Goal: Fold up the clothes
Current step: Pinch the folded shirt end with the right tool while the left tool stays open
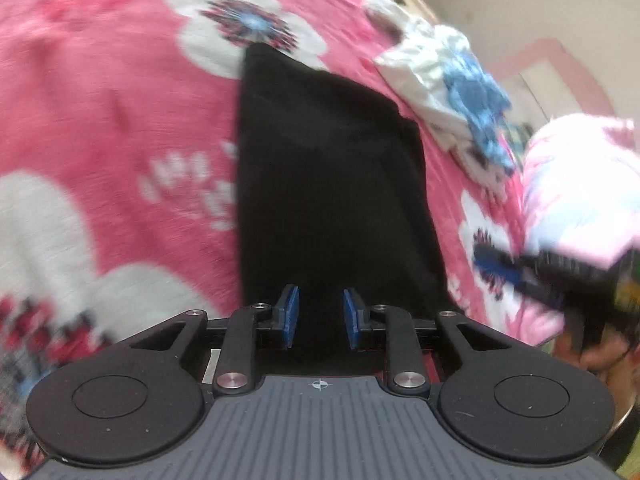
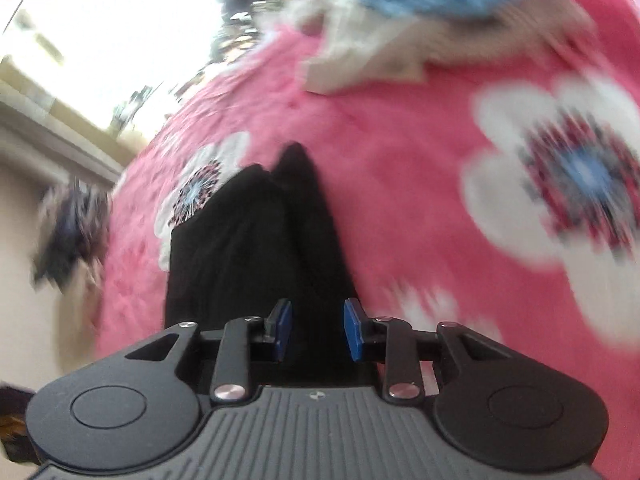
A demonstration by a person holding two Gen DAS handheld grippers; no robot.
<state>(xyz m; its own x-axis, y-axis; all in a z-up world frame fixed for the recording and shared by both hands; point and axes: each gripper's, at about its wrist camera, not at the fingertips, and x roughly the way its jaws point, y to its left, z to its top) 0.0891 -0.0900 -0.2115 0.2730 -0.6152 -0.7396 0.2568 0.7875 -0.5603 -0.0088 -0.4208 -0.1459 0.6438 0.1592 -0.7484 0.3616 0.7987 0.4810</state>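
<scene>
Most of both views is filled by a pink fleece blanket point(image 1: 100, 92) printed with big white flowers, spread over what looks like a bed. On it lies a black garment point(image 1: 332, 184), laid out flat in a long strip that runs away from the lens in the left wrist view; in the right wrist view the same black cloth point(image 2: 248, 248) shows two soft folds ending in points at its far end. Beyond the black garment, well apart from it, sits a crumpled white and blue cloth point(image 1: 452, 80).

Left tool point(image 1: 321, 316): its blue pads point(image 1: 290, 312) stand partly apart with a clear gap. The black garment lies directly beneath and ahead of them, and no cloth is pinched between the pads. Whether the tips touch the fabric cannot be told.

Right tool point(image 2: 316, 330): its blue pads point(image 2: 354, 330) also stand partly apart, a little wider, with nothing clamped between them. The black garment lies below and stretches ahead and to the left of the tips. This tool also appears as a dark blur point(image 1: 536, 276) at the right edge of the left wrist view, beside the garment's right side. Both views are smeared.
</scene>
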